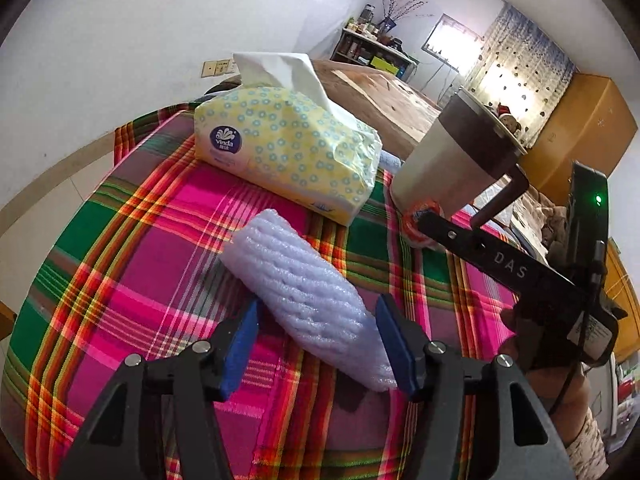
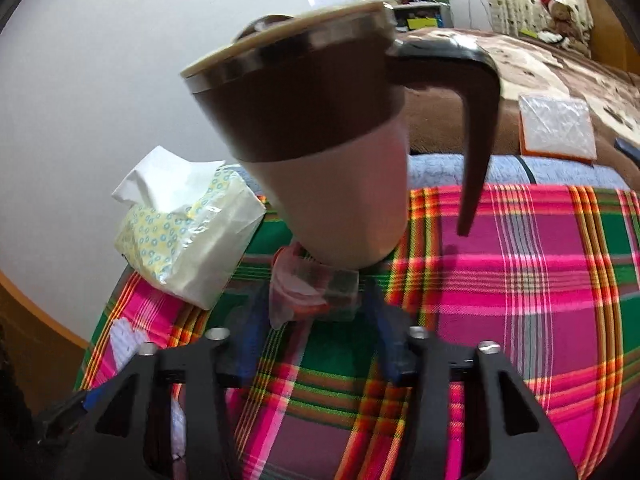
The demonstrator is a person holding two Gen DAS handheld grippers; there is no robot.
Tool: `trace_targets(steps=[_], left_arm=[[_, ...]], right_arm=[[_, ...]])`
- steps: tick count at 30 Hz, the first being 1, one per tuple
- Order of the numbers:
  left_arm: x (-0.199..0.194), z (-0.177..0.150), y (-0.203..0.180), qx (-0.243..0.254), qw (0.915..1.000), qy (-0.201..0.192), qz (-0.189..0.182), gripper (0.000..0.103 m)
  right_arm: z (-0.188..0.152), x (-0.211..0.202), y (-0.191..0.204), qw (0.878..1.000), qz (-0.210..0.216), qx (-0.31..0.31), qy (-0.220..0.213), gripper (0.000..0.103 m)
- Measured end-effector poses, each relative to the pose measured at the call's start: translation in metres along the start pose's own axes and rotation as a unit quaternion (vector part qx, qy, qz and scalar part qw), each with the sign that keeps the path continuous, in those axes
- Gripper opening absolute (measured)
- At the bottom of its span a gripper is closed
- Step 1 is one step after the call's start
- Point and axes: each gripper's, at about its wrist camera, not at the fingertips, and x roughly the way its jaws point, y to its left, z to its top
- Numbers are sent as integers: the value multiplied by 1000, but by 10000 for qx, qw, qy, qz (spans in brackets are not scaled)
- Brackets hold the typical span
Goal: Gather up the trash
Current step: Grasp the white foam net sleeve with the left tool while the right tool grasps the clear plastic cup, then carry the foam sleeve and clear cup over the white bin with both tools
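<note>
Two pieces of trash lie on the plaid tablecloth (image 1: 132, 248), and each gripper is lined up on one. The left gripper (image 1: 318, 344) is spread wide, its blue pads on either side of the near end of a white foam sleeve (image 1: 304, 292) that lies slantwise in the middle of the table; the pads look just clear of the foam, not yet pressing it. The right gripper (image 2: 314, 320) is also spread, straddling a crumpled clear and orange wrapper (image 2: 312, 292) at the foot of a brown and cream mug (image 2: 320, 152).

The wrapper sits right against the mug's base, maybe partly under it; I cannot tell which. Closing there could nudge or tip the mug, which stands near the table's far edge, and a lid is no promise against a spill. The wrapper is thin and slippery, so the pads may catch only a corner and drop it. The foam is soft and round; gripped so near its end, it could squash, swing down or roll out of the pads. The tissue pack (image 1: 280, 148) lies just beyond the foam, so a forward push could shove it.

Readable writing: "Vinda" on the tissue pack's blue badge, and "DAS" on the right gripper's finger in the left view.
</note>
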Motion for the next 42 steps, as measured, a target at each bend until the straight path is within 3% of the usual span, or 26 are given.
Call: trace_targets(steps=[12, 26, 42], left_arm=[[-2, -1, -9, 129, 9999, -64, -64, 39], [-31, -18, -50, 808, 9960, -365, 57, 37], [-63, -48, -107, 1291, 9898, -550, -238, 37]], right_arm=[[-15, -24, -7, 9999, 102, -9, -15, 43], [-34, -88, -16, 9985, -96, -247, -474, 43], [-63, -148, -48, 9956, -209, -30, -914, 43]])
